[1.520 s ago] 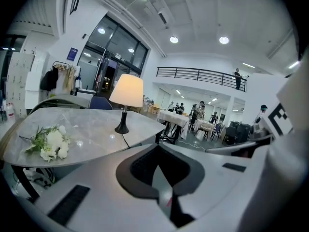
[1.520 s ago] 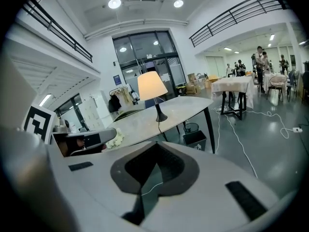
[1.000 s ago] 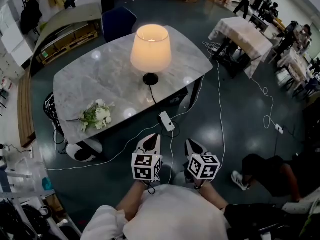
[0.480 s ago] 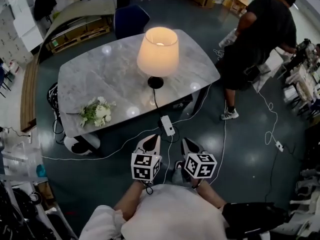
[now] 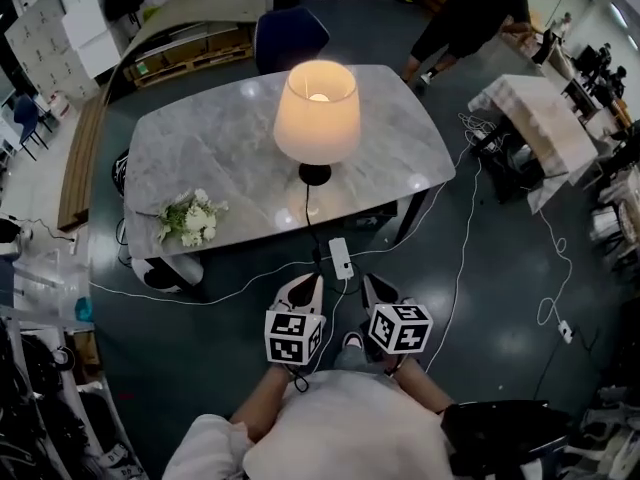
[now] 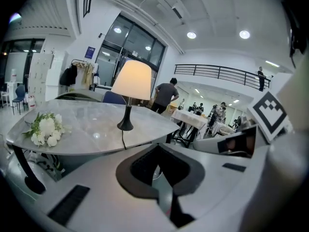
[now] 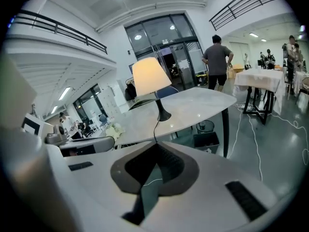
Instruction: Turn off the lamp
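**Lit lamp straight ahead, both grippers well short of it**

The cream-shaded table lamp with a black base [image 5: 317,113] stands upright and glowing near the middle of the grey marble worktop [image 5: 220,148]. The left hand-held gripper [image 5: 303,290] and right hand-held gripper [image 5: 378,290] sit side by side close to the person's body, each with jaws together on nothing. The lamp lies directly beyond them, well apart, slightly more in line with the left. Its black cord [image 5: 310,213] drops to a white box on the floor [image 5: 340,258] just ahead of both tips, likely the closer switch.
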`<state>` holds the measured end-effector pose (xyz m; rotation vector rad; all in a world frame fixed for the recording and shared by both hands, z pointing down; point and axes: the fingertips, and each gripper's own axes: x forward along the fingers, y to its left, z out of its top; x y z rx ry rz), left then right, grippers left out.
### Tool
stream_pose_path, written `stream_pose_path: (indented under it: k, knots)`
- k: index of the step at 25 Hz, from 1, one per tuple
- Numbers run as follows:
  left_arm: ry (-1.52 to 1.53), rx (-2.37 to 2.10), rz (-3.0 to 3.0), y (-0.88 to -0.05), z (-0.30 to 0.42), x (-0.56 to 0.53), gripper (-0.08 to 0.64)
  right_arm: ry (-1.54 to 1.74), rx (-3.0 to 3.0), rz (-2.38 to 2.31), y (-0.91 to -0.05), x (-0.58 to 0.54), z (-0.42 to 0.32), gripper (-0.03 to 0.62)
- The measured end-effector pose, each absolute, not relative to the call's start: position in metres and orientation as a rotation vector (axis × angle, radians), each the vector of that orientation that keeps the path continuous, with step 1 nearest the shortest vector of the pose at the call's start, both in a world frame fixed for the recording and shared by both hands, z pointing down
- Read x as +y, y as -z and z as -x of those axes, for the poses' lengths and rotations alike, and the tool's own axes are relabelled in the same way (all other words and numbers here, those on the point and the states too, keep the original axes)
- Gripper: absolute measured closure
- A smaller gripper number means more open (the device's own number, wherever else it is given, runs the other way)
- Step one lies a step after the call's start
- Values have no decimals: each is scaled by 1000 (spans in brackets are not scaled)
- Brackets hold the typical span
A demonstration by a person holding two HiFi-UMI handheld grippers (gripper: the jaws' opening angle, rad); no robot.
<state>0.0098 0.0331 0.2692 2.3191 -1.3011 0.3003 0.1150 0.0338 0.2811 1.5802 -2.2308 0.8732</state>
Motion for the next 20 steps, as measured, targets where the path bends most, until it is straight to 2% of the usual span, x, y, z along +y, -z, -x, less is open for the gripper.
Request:
stream_pose_path:
  k: [12,20]
  knots:
    - [-326,-1476,-2142,-287,-55,34,554,-906,-2272,-1378,-305,3,-175,594]
    - [-325,-1554,-2023,-303,-52,47,554,-905,-2263,-1214,-329,2,-172,594]
